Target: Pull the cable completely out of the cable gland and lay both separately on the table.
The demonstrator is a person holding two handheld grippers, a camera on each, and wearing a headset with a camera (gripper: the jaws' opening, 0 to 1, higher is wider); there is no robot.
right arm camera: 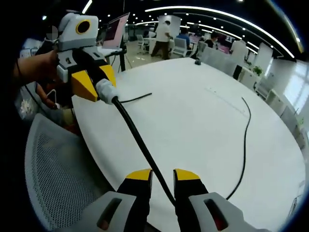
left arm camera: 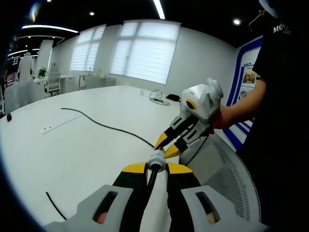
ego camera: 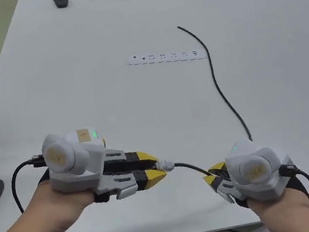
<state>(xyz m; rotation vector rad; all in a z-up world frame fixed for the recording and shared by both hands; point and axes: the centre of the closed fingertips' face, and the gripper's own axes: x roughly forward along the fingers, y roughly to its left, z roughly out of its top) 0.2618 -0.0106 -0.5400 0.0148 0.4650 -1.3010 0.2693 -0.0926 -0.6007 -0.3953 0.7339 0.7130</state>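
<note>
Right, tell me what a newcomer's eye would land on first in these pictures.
First, the two yellow-tipped grippers at the near table edge, with a black cable stretched between them. The left gripper clamps the white cable gland, and the cable runs on between the jaws of the right gripper. Beyond them the cable snakes across the white table past a white power strip.

Bright even ceiling light; soft shadow under left hand-held gripper (ego camera: 161, 171) on table (ego camera: 141, 106); fisheye edges bent; focus sharp.
</note>
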